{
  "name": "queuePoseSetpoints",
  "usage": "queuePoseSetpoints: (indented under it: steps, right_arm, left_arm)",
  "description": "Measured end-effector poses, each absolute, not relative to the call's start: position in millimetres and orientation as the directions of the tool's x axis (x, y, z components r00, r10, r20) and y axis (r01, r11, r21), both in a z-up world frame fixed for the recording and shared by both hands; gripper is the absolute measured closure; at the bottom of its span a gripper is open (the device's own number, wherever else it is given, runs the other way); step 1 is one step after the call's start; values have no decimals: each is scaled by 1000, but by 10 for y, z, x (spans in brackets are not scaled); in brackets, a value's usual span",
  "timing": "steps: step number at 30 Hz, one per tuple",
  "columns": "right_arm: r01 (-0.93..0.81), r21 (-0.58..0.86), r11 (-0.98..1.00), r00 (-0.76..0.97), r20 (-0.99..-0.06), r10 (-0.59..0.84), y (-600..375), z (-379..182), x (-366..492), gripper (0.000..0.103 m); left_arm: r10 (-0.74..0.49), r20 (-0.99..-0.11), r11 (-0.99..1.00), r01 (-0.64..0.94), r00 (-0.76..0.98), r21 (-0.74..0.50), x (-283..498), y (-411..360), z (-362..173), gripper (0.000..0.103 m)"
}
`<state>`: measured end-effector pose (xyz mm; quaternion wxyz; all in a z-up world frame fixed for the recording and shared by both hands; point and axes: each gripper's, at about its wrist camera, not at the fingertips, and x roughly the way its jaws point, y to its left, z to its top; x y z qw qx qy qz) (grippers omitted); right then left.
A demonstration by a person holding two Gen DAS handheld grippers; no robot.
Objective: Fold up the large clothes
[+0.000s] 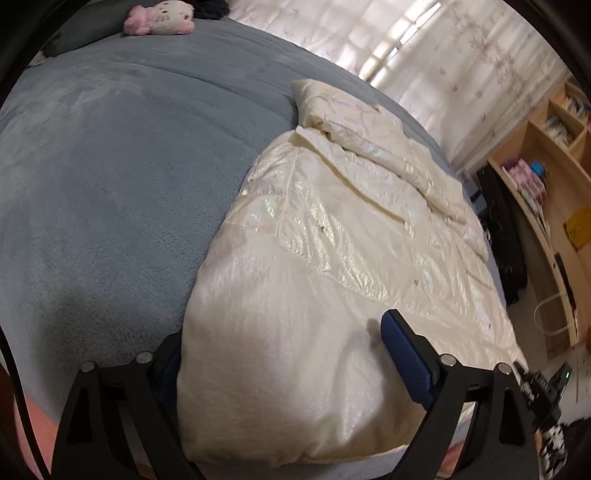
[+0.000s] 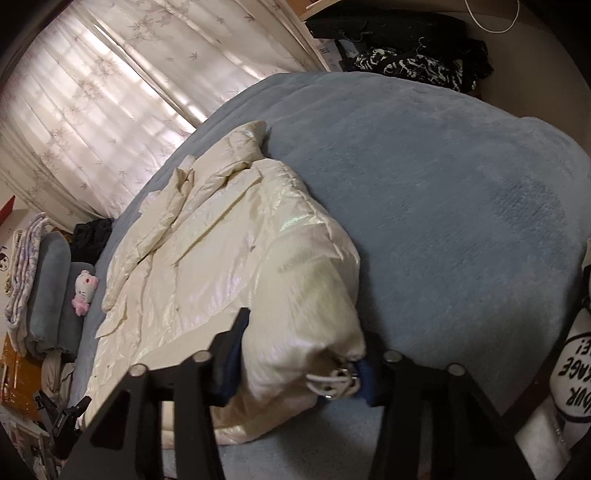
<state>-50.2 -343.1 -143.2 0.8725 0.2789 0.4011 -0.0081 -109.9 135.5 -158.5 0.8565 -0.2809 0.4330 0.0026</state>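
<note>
cream puffer jacket (image 1: 314, 236) lies on grey-blue bed (image 1: 110, 166), near edge | left gripper (image 1: 280, 354) spread wide around near hem | right gripper (image 2: 299, 354) pinching hem corner by drawstring (image 2: 328, 380) | probably light, soft, slippery; hold hem corners

— Past the blue-grey blanket (image 1: 110, 177) we see a pink-and-white plush toy (image 1: 159, 18) near the pillows.

— We find it too, against a grey pillow (image 2: 50, 280), beside folded patterned bedding (image 2: 22, 273). Behind, sheer leaf-print curtains (image 2: 110, 74) glow.

— At the side we note wooden shelves (image 1: 546, 155); dark clothes (image 2: 406, 48) lie heaped beyond the bed.
</note>
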Motion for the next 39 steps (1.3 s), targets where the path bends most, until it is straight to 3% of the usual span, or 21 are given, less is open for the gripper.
queuePoseSetpoints:
  steps: [2, 5, 8, 19, 28, 39]
  right_arm:
    - [234, 476, 848, 680, -703, 207, -3399, -1422, -505, 65]
    - [223, 449, 865, 682, -706, 190, -3319, -1357, -502, 74]
    - [214, 432, 876, 694, -698, 175, -3244, -1220, -505, 79]
    - [139, 455, 880, 822, -548, 153, -3045, -377, -802, 82]
    - [82, 467, 880, 932, -350, 99, -2967, 328, -1240, 82]
    - [112, 500, 859, 927, -364, 91, -2966, 388, -482, 82]
  left_arm:
    - [-234, -736, 827, -269, 635, -494, -1104, 1349, -1577, 50]
    - [-220, -731, 818, -286, 646, -499, -1101, 1345, -1541, 74]
    - [-173, -729, 831, -299, 662, -469, -1099, 1301, -1396, 84]
    - [-128, -637, 822, -278, 760, -497, -1370, 1325, -535, 86]
    - [-103, -530, 821, -229, 842, -523, -1774, 1440, 242, 86]
    - [-147, -549, 763, -259, 823, -592, -796, 1712, 223, 86]
